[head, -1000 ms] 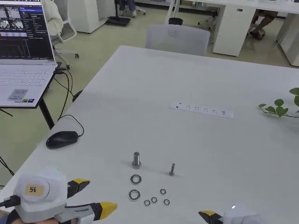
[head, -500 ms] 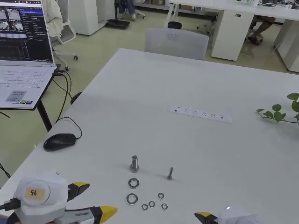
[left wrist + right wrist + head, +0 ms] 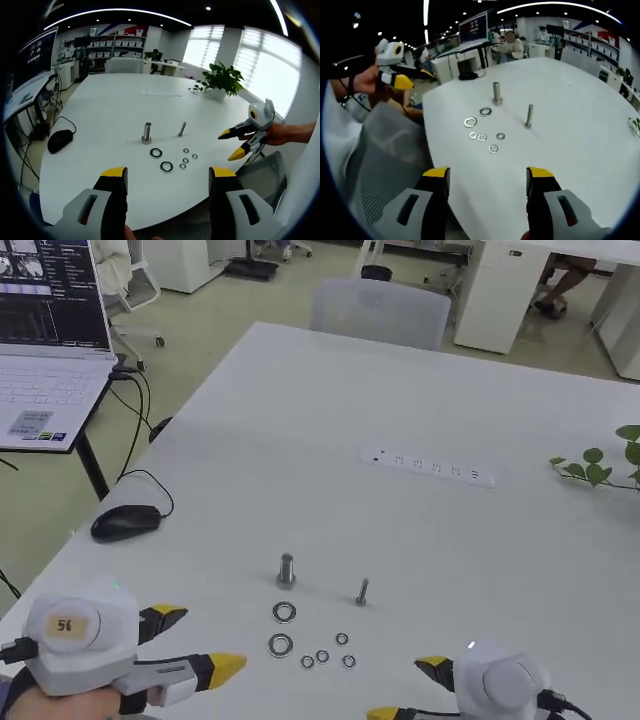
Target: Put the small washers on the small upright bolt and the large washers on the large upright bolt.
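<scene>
Your left gripper (image 3: pixel 200 640) and right gripper (image 3: pixel 408 690) are pale grey with yellow tips. The big bolt (image 3: pixel 286 571), small bolt (image 3: pixel 362 591) and washers (image 3: pixel 284 613) are silver, the table (image 3: pixel 300 440) and strip (image 3: pixel 427 468) white, the mouse (image 3: pixel 125 524) black.

shiny metal washers (image 3: pixel 284 613), matt white table (image 3: pixel 300 440)

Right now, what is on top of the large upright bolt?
Nothing: the shaft of the large upright bolt is bare. The two large washers lie flat on the white table near its base. The spot under its head is covered.
</scene>
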`<action>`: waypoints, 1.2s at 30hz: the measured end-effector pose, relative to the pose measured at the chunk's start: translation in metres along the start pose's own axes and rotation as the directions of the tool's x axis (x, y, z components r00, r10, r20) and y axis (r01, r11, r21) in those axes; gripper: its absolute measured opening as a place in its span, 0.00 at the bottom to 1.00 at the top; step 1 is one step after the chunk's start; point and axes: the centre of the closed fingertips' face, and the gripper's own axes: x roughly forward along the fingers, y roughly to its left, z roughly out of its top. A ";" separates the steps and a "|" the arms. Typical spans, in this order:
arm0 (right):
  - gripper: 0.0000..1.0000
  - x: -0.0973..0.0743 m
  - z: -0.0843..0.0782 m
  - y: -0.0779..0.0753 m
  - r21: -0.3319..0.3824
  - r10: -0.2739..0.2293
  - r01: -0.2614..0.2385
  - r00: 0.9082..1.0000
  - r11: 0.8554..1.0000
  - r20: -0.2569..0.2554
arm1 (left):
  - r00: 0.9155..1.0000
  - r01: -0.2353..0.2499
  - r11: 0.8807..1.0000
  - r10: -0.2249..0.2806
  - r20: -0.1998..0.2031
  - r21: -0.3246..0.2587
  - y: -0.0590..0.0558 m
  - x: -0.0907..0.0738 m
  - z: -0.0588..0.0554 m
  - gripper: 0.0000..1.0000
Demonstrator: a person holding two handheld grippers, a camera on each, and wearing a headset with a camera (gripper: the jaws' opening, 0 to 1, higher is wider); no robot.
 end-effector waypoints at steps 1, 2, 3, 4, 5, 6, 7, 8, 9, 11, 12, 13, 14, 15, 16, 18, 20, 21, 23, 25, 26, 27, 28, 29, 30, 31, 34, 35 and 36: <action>0.63 0.001 0.000 -0.002 -0.014 0.000 0.000 1.000 1.000 -0.011 | 1.000 0.001 1.000 -0.001 0.000 -0.001 0.000 0.001 0.000 0.65; 0.62 0.003 -0.001 -0.004 -0.031 0.001 -0.002 1.000 1.000 -0.030 | 1.000 0.003 1.000 -0.003 0.001 -0.003 0.000 0.002 0.000 0.65; 0.61 0.004 0.000 -0.006 -0.044 0.000 -0.002 0.999 0.999 -0.038 | 1.000 0.004 1.000 -0.004 0.001 -0.003 0.000 0.003 0.000 0.65; 0.60 0.006 0.001 -0.008 -0.061 0.000 -0.003 0.999 0.998 -0.046 | 1.000 0.005 1.000 -0.005 0.001 -0.002 0.000 0.004 0.001 0.65; 0.58 0.008 0.002 -0.009 -0.067 0.003 -0.007 0.999 0.998 -0.049 | 1.000 0.005 1.000 -0.005 0.001 0.000 0.000 0.004 0.001 0.65; 0.57 0.010 0.004 -0.010 -0.078 0.008 -0.012 0.999 0.997 -0.053 | 1.000 0.005 1.000 -0.005 -0.001 0.004 0.000 0.005 0.002 0.65; 0.56 0.012 0.005 -0.012 -0.082 0.007 -0.011 0.998 0.997 -0.054 | 1.000 0.005 1.000 -0.005 -0.002 0.006 0.000 0.005 0.002 0.65; 0.54 0.013 0.006 -0.014 -0.085 0.005 -0.010 0.998 0.996 -0.056 | 1.000 0.005 1.000 -0.005 -0.002 0.008 0.000 0.005 0.003 0.65; 0.54 0.016 0.008 -0.016 -0.087 0.006 -0.011 0.998 0.996 -0.058 | 1.000 0.004 1.000 -0.004 -0.001 0.008 0.001 0.005 0.004 0.65; 0.53 0.019 0.010 -0.017 -0.084 0.014 -0.019 0.998 0.996 -0.061 | 1.000 0.003 1.000 -0.003 0.000 0.009 0.003 0.006 0.005 0.65; 0.52 0.021 0.013 -0.017 -0.086 0.016 -0.022 0.998 0.996 -0.063 | 1.000 0.001 1.000 -0.001 0.002 0.008 0.003 0.006 0.006 0.65; 0.51 0.023 0.014 -0.017 -0.087 0.018 -0.023 0.998 0.996 -0.064 | 1.000 0.000 1.000 0.000 0.003 0.008 0.004 0.006 0.006 0.65; 0.49 0.026 0.015 -0.018 -0.092 0.021 -0.028 0.997 0.995 -0.069 | 1.000 -0.001 1.000 0.001 0.005 0.008 0.004 0.006 0.007 0.65; 0.48 0.028 0.016 -0.017 -0.097 0.025 -0.032 0.997 0.995 -0.072 | 1.000 -0.003 1.000 0.003 0.007 0.009 0.004 0.005 0.008 0.65; 0.47 0.030 0.017 -0.017 -0.102 0.030 -0.037 0.997 0.994 -0.076 | 1.000 -0.005 1.000 0.005 0.007 0.010 0.005 0.005 0.009 0.65; 0.44 0.035 0.018 -0.014 -0.120 0.041 -0.052 0.995 0.991 -0.089 | 1.000 -0.006 1.000 0.006 0.009 0.011 0.006 0.005 0.009 0.65; 0.40 0.041 0.018 -0.011 -0.130 0.052 -0.066 0.993 0.989 -0.104 | 1.000 -0.006 1.000 0.006 0.009 0.010 0.006 0.005 0.009 0.65; 0.38 0.043 0.018 -0.010 -0.139 0.059 -0.074 0.992 0.987 -0.109 | 1.000 -0.006 1.000 0.006 0.009 0.010 0.006 0.005 0.009 0.65; 0.35 0.047 0.018 -0.007 -0.154 0.066 -0.085 0.991 0.984 -0.120 | 1.000 -0.006 1.000 0.005 0.009 0.010 0.006 0.005 0.009 0.65; 0.35 0.052 0.015 -0.005 -0.153 0.077 -0.099 0.987 0.983 -0.141 | 1.000 -0.006 1.000 0.006 0.007 0.009 0.006 0.005 0.008 0.65; 0.35 0.056 0.013 -0.004 -0.163 0.080 -0.105 0.985 0.981 -0.156 | 1.000 -0.006 1.000 0.006 0.006 0.008 0.006 0.004 0.007 0.65; 0.34 0.058 0.012 -0.004 -0.177 0.080 -0.110 0.983 0.978 -0.167 | 1.000 -0.006 1.000 0.006 0.006 0.007 0.006 0.004 0.007 0.65; 0.33 0.061 0.011 -0.003 -0.192 0.082 -0.116 0.981 0.974 -0.178 | 1.000 -0.005 1.000 0.005 0.005 0.007 0.006 0.004 0.007 0.65; 0.33 0.063 0.010 -0.003 -0.197 0.083 -0.120 0.980 0.973 -0.182 | 1.000 -0.005 1.000 0.005 0.005 0.007 0.006 0.004 0.007 0.65; 0.32 0.064 0.010 -0.002 -0.200 0.084 -0.121 0.979 0.972 -0.186 | 1.000 -0.005 1.000 0.005 0.004 0.007 0.006 0.004 0.007 0.65; 0.32 0.067 0.010 -0.003 -0.207 0.085 -0.125 0.978 0.970 -0.192 | 1.000 -0.004 1.000 0.004 0.003 0.007 0.006 0.005 0.007 0.65; 0.29 0.071 0.011 -0.003 -0.213 0.087 -0.130 0.976 0.968 -0.202 | 1.000 -0.003 1.000 0.003 0.002 0.010 0.007 0.005 0.008 0.65; 0.28 0.072 0.011 -0.004 -0.214 0.086 -0.130 0.975 0.968 -0.204 | 1.000 -0.003 1.000 0.002 0.002 0.012 0.007 0.006 0.008 0.65; 0.27 0.074 0.010 -0.005 -0.212 0.085 -0.130 0.975 0.969 -0.207 | 1.000 -0.003 1.000 0.002 0.002 0.012 0.007 0.006 0.009 0.65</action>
